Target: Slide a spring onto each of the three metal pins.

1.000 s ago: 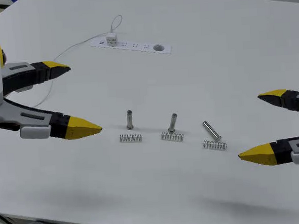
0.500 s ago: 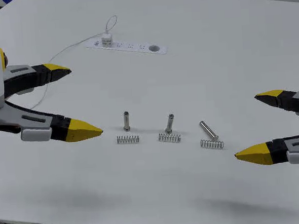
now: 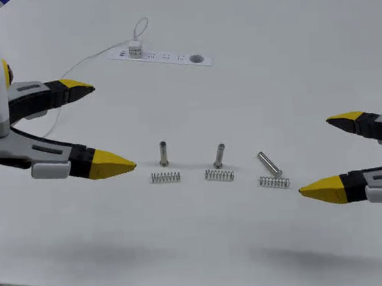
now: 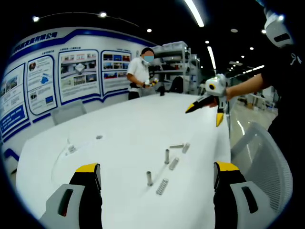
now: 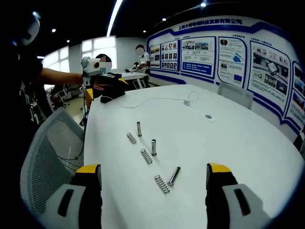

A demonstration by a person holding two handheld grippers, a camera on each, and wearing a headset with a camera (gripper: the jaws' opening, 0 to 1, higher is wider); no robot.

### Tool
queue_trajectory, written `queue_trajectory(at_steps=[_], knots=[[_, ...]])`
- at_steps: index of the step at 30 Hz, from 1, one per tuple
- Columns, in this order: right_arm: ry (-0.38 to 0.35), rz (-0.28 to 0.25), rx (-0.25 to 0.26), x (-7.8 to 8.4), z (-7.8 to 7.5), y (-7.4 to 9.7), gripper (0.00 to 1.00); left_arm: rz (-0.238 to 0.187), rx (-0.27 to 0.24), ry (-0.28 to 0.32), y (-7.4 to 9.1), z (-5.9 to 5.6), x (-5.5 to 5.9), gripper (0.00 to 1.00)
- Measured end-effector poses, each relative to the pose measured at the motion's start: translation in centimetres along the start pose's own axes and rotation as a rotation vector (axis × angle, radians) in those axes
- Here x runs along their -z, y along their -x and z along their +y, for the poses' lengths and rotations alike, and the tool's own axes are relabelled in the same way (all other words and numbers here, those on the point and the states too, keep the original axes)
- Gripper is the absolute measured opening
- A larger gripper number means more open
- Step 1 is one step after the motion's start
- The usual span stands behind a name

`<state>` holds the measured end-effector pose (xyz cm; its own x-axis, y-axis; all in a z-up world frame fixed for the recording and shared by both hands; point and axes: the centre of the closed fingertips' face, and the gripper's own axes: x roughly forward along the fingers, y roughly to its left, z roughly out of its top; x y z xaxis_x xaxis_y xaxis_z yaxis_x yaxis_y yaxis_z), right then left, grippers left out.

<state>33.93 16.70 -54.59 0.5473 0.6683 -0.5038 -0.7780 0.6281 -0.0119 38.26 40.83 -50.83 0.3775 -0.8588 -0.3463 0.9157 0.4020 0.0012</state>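
Holding the left gripper (image 3: 112,127) at the left edge of the head view and the right gripper (image 3: 315,155) at the right edge, both above the table (image 3: 270,60), each with jaws spread wide and pinching nothing. Probably waiting like this in order to reach in from two sides, one for a spring and one for a pin; not yet touching any part.

Finding the task parts in the lower middle of the head view, in one row between the two grippers. Seeing the left pin (image 3: 164,153) and the middle pin (image 3: 220,155) standing upright, and the right pin (image 3: 269,164) lying on its side, slanting toward the upper left. Seeing the left spring (image 3: 166,177), the middle spring (image 3: 219,175) and the right spring (image 3: 274,182) lying flat just below their pins; not able to tell if the right spring is touching its pin. Judging the task as not begun, no spring sitting on a pin. Apparently pairing each spring with its own pin for easy picking.

Working on a plain, smooth white surface, so possibly risking small round parts rolling. Noticing a power strip (image 3: 160,55) with a thin cable (image 3: 82,59) at the upper left of the head view, well apart from the parts. Noticing, in the gripper views, a large room with posters (image 5: 224,52) on a curved wall, ceiling lights (image 4: 195,12), a mesh chair (image 5: 52,148) at the table edge and another person (image 4: 138,74) standing far behind.
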Motion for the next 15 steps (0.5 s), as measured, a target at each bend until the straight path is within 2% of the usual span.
queue_trajectory(at_steps=[15], knots=[[-0.026, 0.008, 0.004, 0.1, -0.9, -1.2, 0.87, -0.013, -0.013, 0.009, -0.5, 0.6, 0.5, 1.00]])
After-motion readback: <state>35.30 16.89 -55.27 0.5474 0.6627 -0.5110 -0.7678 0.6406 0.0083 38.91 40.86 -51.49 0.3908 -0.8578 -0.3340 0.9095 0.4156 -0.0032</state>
